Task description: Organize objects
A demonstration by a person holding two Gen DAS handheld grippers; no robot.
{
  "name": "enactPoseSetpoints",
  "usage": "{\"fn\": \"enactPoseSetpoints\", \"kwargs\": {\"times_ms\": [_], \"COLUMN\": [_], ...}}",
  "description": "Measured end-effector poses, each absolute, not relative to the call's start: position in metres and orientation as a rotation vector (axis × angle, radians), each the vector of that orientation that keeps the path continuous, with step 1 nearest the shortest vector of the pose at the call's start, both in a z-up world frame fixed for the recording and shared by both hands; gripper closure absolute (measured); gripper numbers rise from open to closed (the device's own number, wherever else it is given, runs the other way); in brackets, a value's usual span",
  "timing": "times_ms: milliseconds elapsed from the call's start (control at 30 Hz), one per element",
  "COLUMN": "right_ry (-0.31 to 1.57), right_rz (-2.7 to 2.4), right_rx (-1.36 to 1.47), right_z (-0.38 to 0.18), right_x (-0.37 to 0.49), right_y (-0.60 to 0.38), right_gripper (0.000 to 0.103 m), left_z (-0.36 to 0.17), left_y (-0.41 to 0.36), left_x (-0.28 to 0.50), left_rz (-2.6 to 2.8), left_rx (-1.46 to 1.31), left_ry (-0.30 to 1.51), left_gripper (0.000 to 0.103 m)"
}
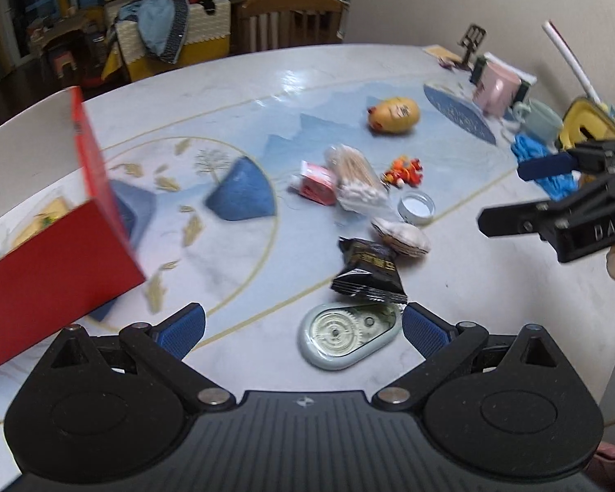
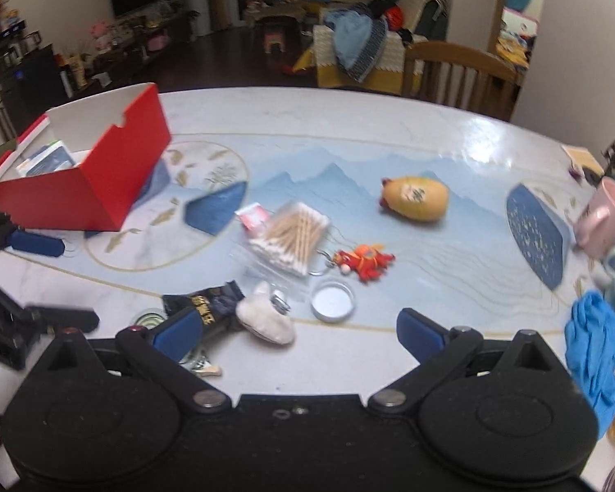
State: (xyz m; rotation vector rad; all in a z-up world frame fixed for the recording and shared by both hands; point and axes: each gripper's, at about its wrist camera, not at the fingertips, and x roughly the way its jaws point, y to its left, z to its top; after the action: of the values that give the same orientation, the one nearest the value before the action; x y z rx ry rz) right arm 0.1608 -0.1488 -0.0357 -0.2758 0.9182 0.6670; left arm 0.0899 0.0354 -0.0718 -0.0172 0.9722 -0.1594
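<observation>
Approach step. Your L gripper and R gripper: jaws spread, nothing held. Tape case low-centre on counter, betw. L jaws. Next, prob.: pinch it, carry to red box, upper left.

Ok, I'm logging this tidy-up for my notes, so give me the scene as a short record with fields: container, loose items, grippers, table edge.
container: red box, open top, some items already inside
loose items: cotton swabs, yellow toy, red keychain, metal lid, black packet, white plush, tape dispenser
left gripper: open, empty, over the tape dispenser
right gripper: open, empty
table edge: blue gloves, pink mug
</observation>
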Motion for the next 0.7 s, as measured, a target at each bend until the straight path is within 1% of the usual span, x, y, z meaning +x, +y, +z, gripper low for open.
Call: {"fn": "enactPoseSetpoints", "kwargs": {"times_ms": [400, 700], "right_ry": [1.116, 1.213], "right_rz": [0.55, 0.492], "right_rx": [-0.097, -0.04], "right_z": [-0.076, -0.099], "right_x": [0.196, 0.208], "right_y": [-0.13, -0.11], "right_gripper": [0.003, 0.007], "left_z": [-0.104, -0.119], "left_y": [0.001, -0.009], "left_x": [0.131, 0.15], "left_rz": [-0.193, -0.207], "left_rx": [0.019, 0.049], "left_ry": [1.031, 1.045], "left_gripper": [0.0, 0.0]}}
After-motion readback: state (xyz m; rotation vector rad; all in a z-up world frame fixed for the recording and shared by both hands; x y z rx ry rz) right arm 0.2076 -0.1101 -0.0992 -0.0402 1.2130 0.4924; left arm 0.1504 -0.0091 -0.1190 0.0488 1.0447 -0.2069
